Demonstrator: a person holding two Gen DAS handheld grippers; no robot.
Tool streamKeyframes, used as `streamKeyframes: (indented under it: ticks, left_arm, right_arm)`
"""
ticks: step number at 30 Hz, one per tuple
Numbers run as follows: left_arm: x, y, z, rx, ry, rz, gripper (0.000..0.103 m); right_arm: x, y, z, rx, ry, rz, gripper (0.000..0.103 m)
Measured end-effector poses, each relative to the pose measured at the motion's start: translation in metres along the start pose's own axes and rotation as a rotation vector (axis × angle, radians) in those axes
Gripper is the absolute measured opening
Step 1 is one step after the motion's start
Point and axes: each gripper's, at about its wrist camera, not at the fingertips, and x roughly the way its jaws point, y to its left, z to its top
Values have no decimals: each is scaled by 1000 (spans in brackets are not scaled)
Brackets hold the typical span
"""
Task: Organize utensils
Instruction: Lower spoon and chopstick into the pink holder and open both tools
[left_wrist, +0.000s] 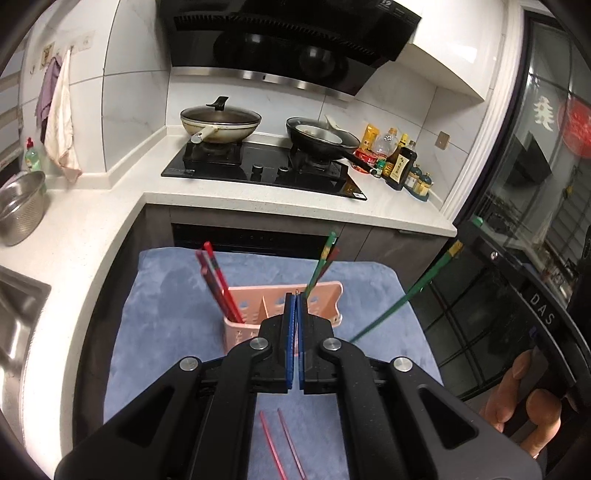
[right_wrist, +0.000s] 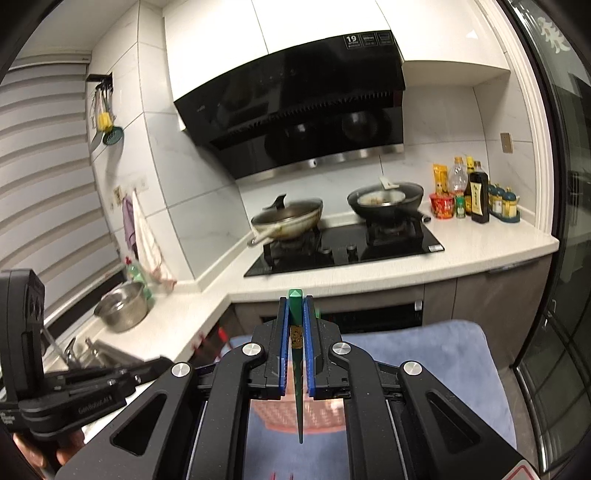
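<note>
Right wrist: gripper clamping green chopstick.

A white "19" stands on the slanted black glass range hood, far above the jaws. "DAS" reads on the black-framed glass door, right of the jaws. "GenRobot.AI" marks the black left gripper.

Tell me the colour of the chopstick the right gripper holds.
Green chopstick with a gold band, clearest in the right wrist view.

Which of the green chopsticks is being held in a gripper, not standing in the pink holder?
The green chopstick clamped in the right gripper, pointing down. The other green one stands in the pink holder on the right side.
</note>
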Motion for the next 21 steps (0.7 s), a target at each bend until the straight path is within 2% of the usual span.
streamKeyframes:
  ticks: [4, 9, 16, 21]
  left_arm:
    - [17, 3, 17, -2, -4, 31, 1]
    - [41, 11, 25, -4, 7, 63, 1]
    - [83, 20, 16, 15, 42, 101, 1]
    - [103, 27, 7, 10, 57, 97, 1]
  right_arm:
    - [24, -3, 16, 18, -13, 9, 7]
    - [52, 0, 20, 6, -5, 5, 7]
    - [91, 0, -2, -18, 70, 13, 7]
    - [109, -1, -24, -29, 126, 15, 7]
